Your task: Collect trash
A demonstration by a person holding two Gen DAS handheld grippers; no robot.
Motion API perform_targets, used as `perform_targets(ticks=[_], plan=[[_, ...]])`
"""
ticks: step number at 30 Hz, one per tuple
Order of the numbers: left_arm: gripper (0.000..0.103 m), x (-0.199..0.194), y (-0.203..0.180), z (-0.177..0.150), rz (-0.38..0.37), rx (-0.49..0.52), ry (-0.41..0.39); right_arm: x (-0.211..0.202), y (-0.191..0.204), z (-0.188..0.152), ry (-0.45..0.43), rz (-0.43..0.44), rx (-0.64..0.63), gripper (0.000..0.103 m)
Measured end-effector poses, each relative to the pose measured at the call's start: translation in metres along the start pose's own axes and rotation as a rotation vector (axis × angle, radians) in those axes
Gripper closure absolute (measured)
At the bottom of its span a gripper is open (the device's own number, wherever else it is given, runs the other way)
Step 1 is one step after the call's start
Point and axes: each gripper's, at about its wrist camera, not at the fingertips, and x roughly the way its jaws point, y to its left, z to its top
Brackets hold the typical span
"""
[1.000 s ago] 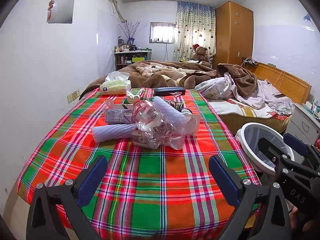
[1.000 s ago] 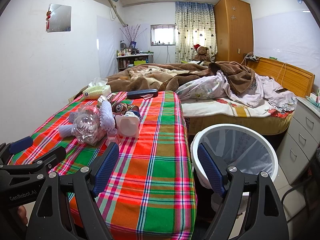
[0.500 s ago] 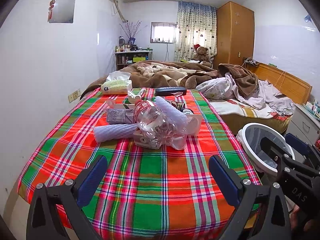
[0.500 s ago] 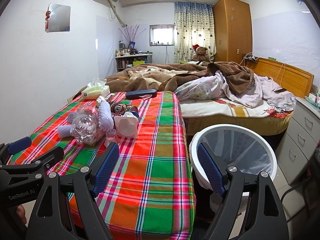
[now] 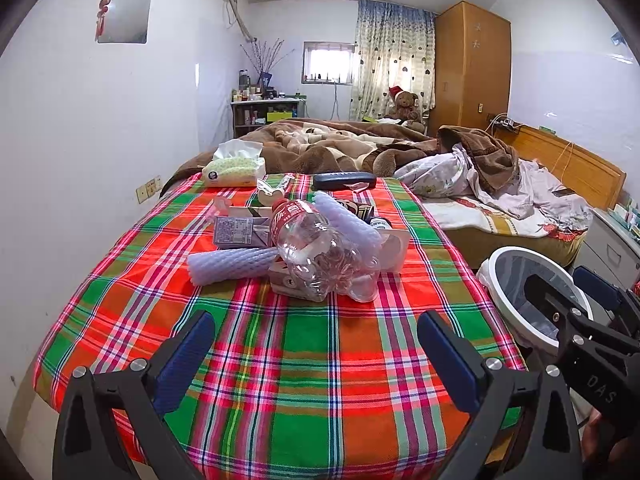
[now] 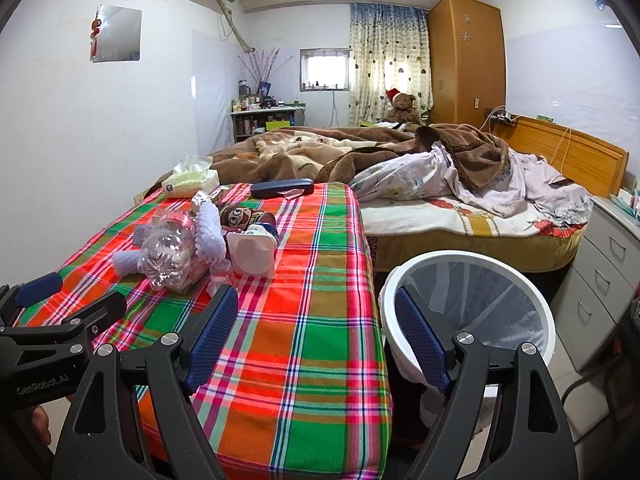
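1. Hovering both tools at the table's near edge, I'm only lining up; nothing is picked yet. The left gripper and right gripper are both spread wide, holding nothing.
2. Trash pile is sitting mid-table on the plaid cloth: crushed plastic bottle, foam sleeve, white cup. The bin is waiting just beside the table, right side.
3. Next, I judge, I'm reaching forward for the bottle.
4. Versus earlier: the pile is looming slightly nearer; jaws unchanged.

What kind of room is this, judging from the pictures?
Most likely a home bedroom: an unmade bed with a brown blanket, a wooden wardrobe, and a teddy bear by the curtains.
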Motion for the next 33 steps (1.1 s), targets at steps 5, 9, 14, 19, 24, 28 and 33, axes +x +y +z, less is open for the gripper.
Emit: perform_targets(ticks=[5,9,14,19,24,28,33], plan=[[0.000,0.009,0.009,0.003,-0.007,-0.017,0.015,0.010,-0.002,0.005,0.007,0.015,0.003,0.021],[0.000,0.027,0.027,0.015,-0.029,-0.052,0.045,0.026,-0.003,0.015,0.016,0.073,0.020,0.021],[0.000,0.043,0.043,0.033,-0.085,-0.092,0.055,0.055,0.003,0.030,0.032,0.094,0.014,0.021],[0.000,0.066,0.047,0.049,-0.092,-0.086,0.092,0.081,0.005,0.041,0.063,0.109,0.009,0.021],[0.001,0.097,0.050,0.057,-0.145,-0.128,0.153,0.106,0.006,0.050,0.099,0.140,0.030,0.021],[0.009,0.112,0.047,0.063,-0.153,-0.129,0.176,0.124,0.013,0.049,0.137,0.163,0.002,0.021],[0.013,0.130,0.051,0.067,-0.162,-0.148,0.203,0.138,0.019,0.038,0.188,0.190,-0.034,0.021]])
